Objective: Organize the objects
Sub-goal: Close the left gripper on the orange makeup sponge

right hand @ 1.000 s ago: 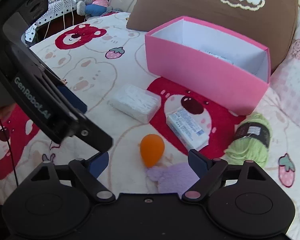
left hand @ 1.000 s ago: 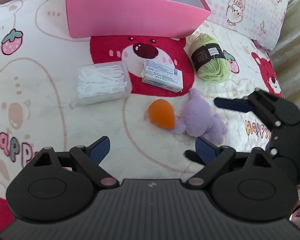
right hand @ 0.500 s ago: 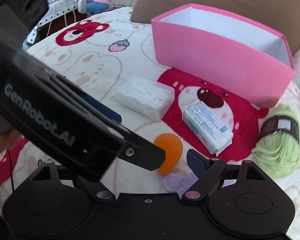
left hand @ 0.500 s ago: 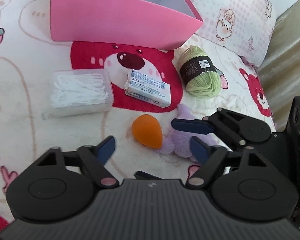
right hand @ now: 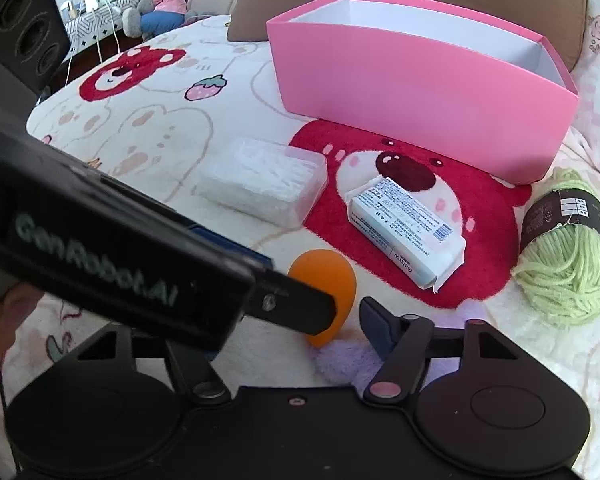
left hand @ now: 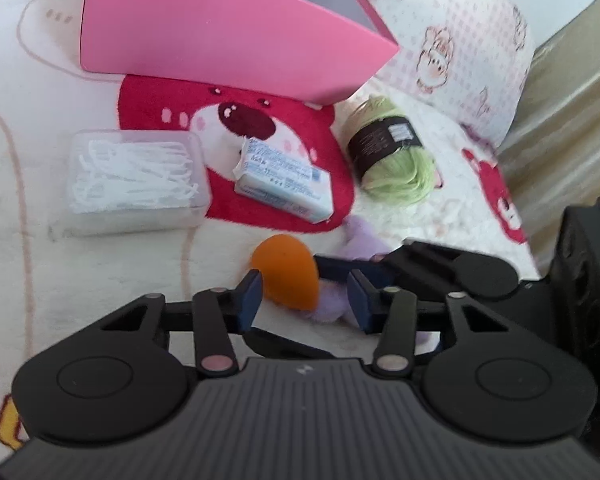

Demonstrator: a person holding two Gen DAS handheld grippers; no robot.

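Both grippers crowd the same spot on the blanket [right hand: 151,128].

The left gripper [left hand: 304,298] has just been closing around the orange sponge [left hand: 285,276]; only its left pad looks to touch, so the sponge could squirt free. The right gripper [right hand: 340,322], also closing, straddles the purple plush toy [right hand: 348,360] without a clear grip, and the two tools may collide. Only the right view shows the pink box [right hand: 412,92] open; the left view alone shows both left pads.

Both wrist views look steeply down, close, sharing the slightly blurred pink box [left hand: 227,36] [right hand: 416,108].
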